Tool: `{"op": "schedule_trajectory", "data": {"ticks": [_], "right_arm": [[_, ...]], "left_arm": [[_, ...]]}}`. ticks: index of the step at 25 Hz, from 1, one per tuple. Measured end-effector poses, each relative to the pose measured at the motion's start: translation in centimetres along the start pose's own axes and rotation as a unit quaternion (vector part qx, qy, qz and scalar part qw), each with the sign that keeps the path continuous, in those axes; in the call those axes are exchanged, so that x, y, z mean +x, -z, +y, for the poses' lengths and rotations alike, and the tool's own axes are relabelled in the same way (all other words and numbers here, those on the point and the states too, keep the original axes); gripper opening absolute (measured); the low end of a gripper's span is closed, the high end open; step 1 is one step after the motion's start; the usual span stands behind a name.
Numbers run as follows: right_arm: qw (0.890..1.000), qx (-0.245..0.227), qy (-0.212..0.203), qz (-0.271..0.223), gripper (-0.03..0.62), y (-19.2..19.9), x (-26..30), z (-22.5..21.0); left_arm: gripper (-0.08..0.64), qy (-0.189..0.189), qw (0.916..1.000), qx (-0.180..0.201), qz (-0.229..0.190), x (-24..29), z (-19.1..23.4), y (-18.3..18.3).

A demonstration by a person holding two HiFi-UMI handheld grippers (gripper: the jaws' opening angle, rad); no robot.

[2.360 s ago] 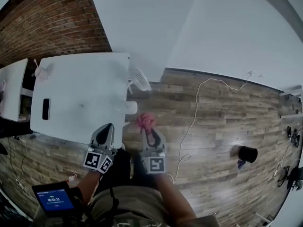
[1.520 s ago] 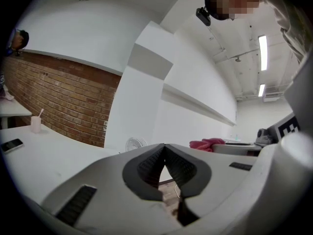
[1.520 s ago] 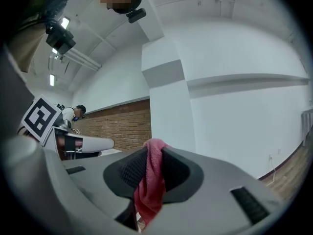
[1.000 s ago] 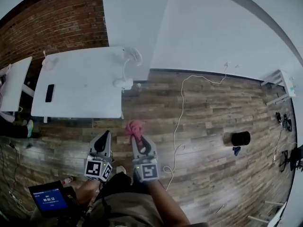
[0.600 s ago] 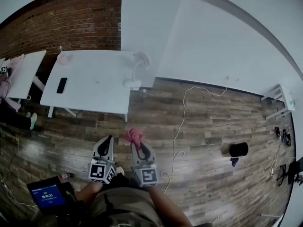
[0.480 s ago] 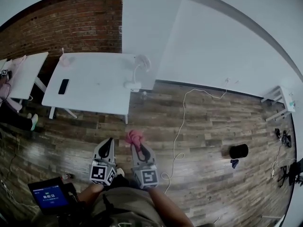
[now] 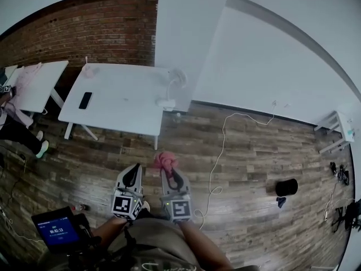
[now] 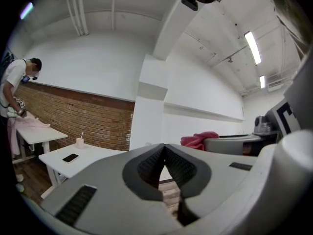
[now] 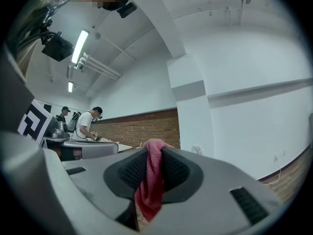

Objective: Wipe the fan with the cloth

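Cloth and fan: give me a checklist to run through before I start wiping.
1. Cloth pinched between the right gripper pads: ok.
2. Left gripper shut and empty: ok.
3. Fan within reach: not ok, a stretch of floor lies between it and the grippers.
4. Fan upright on the corner of the white table: ok.
5. Fan blades stopped: cannot tell.
6. White cable off the way to the table: looks ok, it lies to the right.
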State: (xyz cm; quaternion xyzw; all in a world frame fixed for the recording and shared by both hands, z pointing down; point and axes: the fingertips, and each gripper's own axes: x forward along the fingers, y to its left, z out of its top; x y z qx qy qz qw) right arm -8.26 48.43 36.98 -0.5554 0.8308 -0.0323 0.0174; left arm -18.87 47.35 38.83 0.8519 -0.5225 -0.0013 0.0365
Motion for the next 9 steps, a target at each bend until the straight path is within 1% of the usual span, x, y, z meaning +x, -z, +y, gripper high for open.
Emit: {"op": "schedule_trajectory", "data": {"ticks": [3, 5, 9], "right_arm": [[1.0, 0.0, 0.003, -0.002, 0.097, 0.0, -0.1, 0.6], [1.0, -0.002, 0.006, 0.007, 0.098, 0.3, -0.4, 0.7], [1.0, -0.02, 0.012, 0.018, 0.097, 1.0, -0.7, 0.5]], "left_arm": [[0.02, 0.003, 1.0, 0.006, -0.003, -0.6, 0.1, -0.3], [0.02, 0.011, 0.9999, 0.01, -0.001, -0.8, -0.3, -0.2], [0.02, 0.027, 0.9995, 0.016, 0.004, -1.0, -0.9, 0.3]]}}
